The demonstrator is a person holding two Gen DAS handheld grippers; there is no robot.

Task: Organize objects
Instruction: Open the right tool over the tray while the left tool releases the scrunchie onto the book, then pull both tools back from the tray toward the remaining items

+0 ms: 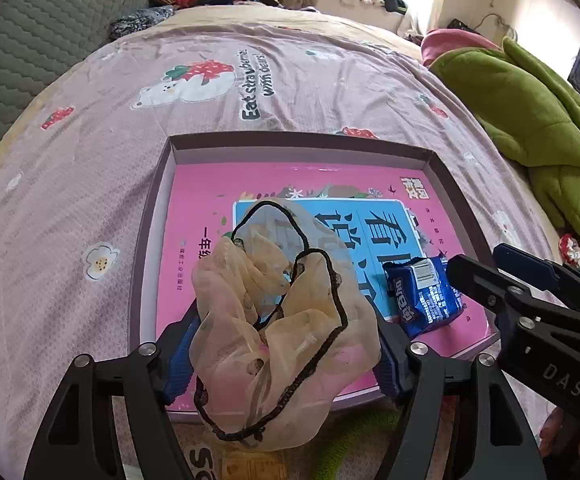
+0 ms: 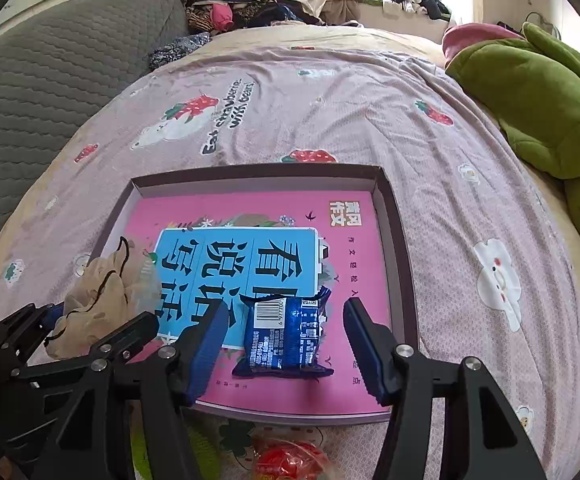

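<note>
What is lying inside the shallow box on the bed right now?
Inside the box lies a pink book with a blue snack packet resting on it. The sheer beige fabric in the left gripper covers part of the book; anything beneath the book is hidden.

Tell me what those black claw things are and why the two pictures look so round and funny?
Those claws are grabbers. A person holds one in each hand, and each has a small camera looking out along its two fingers. The lens bends everything, so the pictures look round.

One picture comes from the left gripper, the other from the right gripper. Each camera can also see the other grabber at its side.

They are over a bed with a pink strawberry bedsheet. On it sits a shallow box with a pink book lying inside. A blue snack packet rests on the book, between the right grabber's open fingers, which don't seem to touch it.

The left grabber holds up a thin beige mesh bag with black trim. A green blanket lies at the side.
</note>
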